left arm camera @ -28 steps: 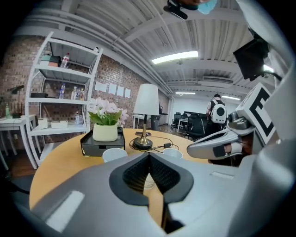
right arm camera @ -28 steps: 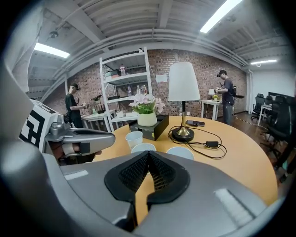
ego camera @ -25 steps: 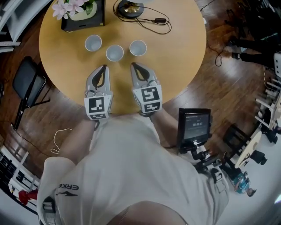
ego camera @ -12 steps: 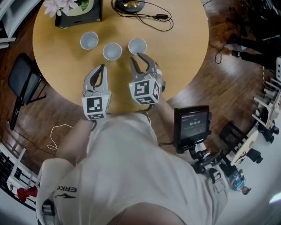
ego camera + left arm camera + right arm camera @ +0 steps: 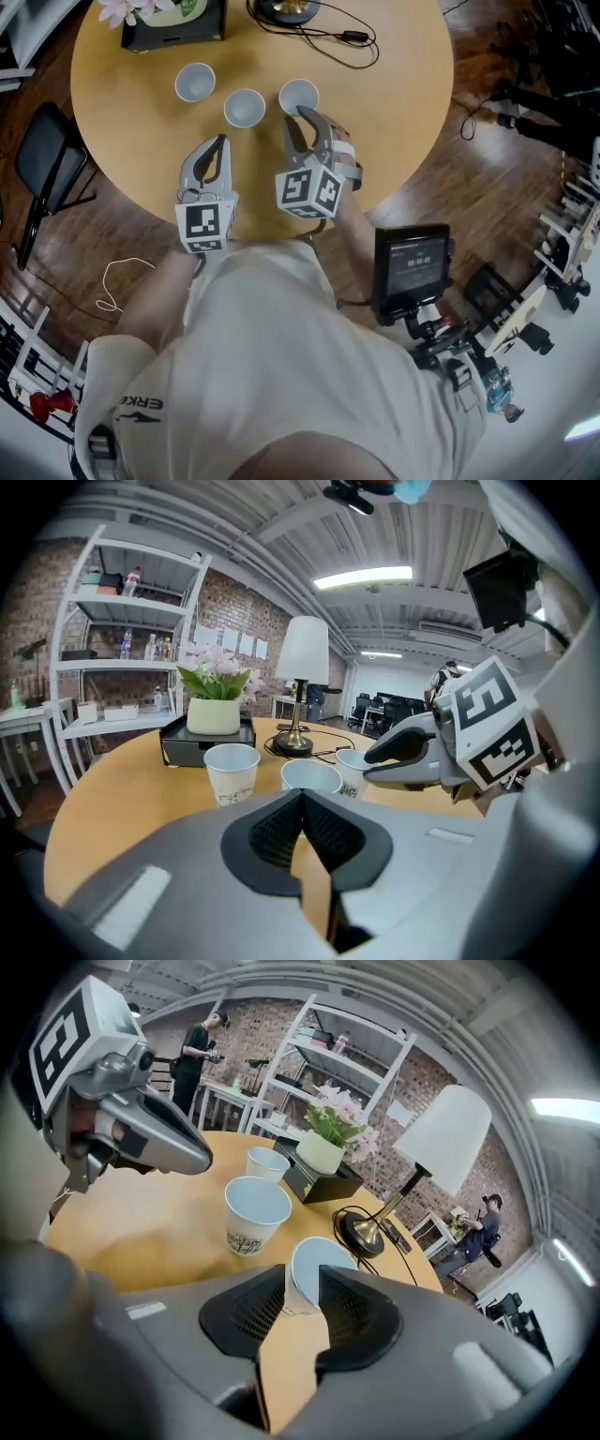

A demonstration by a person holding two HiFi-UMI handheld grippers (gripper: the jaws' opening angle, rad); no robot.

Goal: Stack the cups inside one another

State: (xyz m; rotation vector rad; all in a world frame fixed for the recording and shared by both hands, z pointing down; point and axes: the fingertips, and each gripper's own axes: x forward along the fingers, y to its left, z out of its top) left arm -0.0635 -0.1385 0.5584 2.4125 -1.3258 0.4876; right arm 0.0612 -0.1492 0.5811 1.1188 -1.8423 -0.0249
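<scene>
White paper cups (image 5: 244,107) stand apart in a row on the round wooden table (image 5: 394,112), none nested yet. The right gripper (image 5: 307,122) has just been opening its jaws, and the rightmost cup (image 5: 298,94) sits just ahead, ungripped. The left gripper (image 5: 221,142) is closed and empty.

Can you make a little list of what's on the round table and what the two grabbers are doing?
table: round, wooden
cups: three white paper cups in a row, none stacked: left cup, middle cup, right cup
left hand-held gripper: shut, empty
right hand-held gripper: jaws have just been opening; open now, right cup at its tips, not squeezed
also on table: lamp, flowers
</scene>
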